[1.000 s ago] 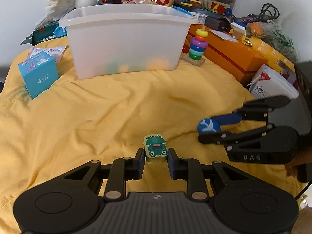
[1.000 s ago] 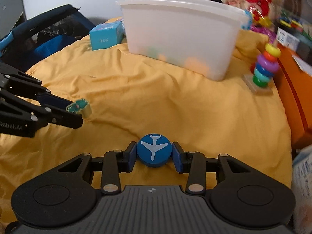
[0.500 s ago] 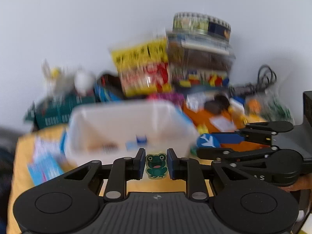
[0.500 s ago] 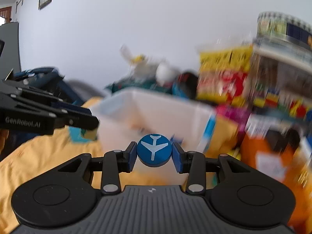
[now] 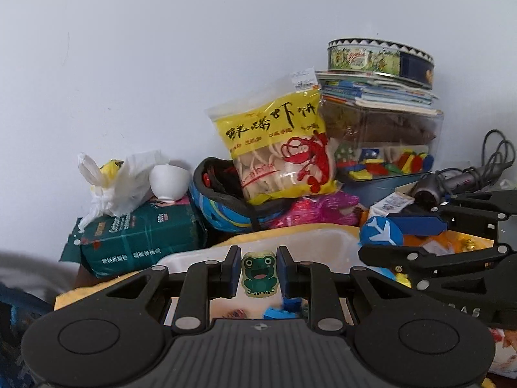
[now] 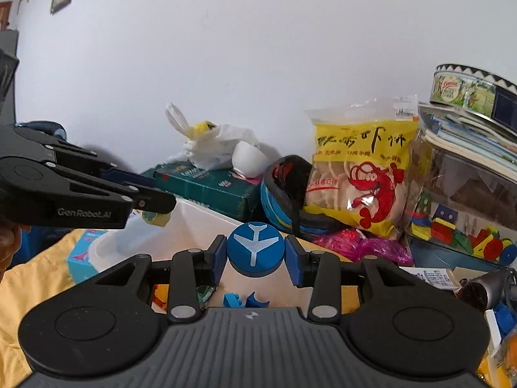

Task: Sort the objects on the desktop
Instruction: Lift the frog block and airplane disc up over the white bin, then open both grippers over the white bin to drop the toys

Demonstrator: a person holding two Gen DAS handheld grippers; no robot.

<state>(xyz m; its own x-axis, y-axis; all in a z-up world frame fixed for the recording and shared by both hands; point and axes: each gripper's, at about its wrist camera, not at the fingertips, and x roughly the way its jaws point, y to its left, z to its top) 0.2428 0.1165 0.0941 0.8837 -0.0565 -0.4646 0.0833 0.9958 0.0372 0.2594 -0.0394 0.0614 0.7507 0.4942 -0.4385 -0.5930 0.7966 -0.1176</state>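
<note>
Left wrist view: the frog block [image 5: 259, 273] is a small pale-yellow piece with a green cartoon frog printed on its face, mouth open. The left gripper [image 5: 259, 274] is clenched on it, one blue pad on each side, so the block sits dead centre between the fingertips, upright. It hangs over the near rim of the white bin [image 5: 310, 242], which holds blue pieces [image 5: 284, 311] at 6 o'clock from the block. At 3 o'clock the right gripper [image 5: 381, 237] comes in from the side, grasping the blue plane disc [image 5: 380, 233]. A second ago the block was low over the yellow cloth with the bin far off; half a second ago the view was blurred in mid-lift; now it is sharp and the bin lies right beneath.

Right wrist view: the plane disc [image 6: 255, 248] is a round blue puck with a white aeroplane on top. The right gripper [image 6: 255, 252] pinches it between its pads, centred. It is held above the bin [image 6: 206, 226], with blue bits [image 6: 244, 300] at 6 o'clock below. At 9 o'clock the left gripper [image 6: 158, 211] reaches over the bin's rim, the frog block [image 6: 155, 218] only partly seen under its fingers. A second ago the disc was just above the cloth.
</note>
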